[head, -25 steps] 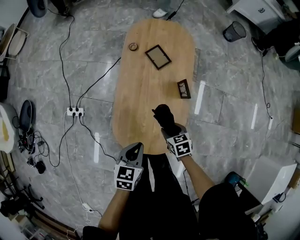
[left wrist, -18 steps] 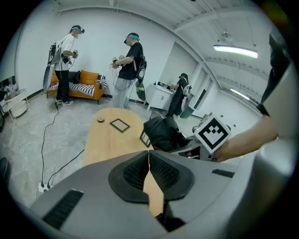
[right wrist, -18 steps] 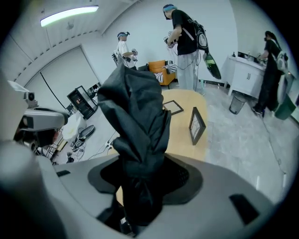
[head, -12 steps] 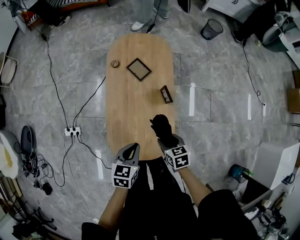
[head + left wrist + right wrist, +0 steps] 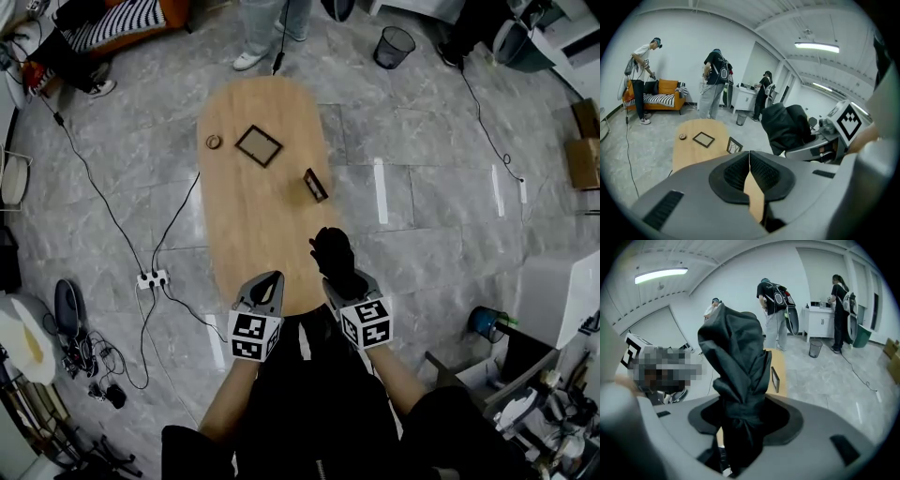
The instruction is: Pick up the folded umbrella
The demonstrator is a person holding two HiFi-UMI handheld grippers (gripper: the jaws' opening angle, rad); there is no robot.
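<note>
The folded black umbrella (image 5: 333, 258) is held up off the wooden oval table (image 5: 253, 202), over its near end. My right gripper (image 5: 349, 286) is shut on it; in the right gripper view the umbrella (image 5: 738, 380) rises from between the jaws and fills the middle. The umbrella (image 5: 787, 126) also shows at the right of the left gripper view. My left gripper (image 5: 265, 286) hovers beside it at the table's near edge, its pads (image 5: 761, 171) meeting at the tips with nothing between them.
On the table lie a dark picture frame (image 5: 259, 145), a small standing frame (image 5: 315, 185) and a small round thing (image 5: 214, 142). Cables and a power strip (image 5: 150, 278) lie on the floor at the left. A bin (image 5: 394, 45) stands beyond the table. People stand at the far end.
Both grippers have risen; the right one has lifted the umbrella higher above the table's near end. The head view has shifted, so the table sits further left and smaller.
</note>
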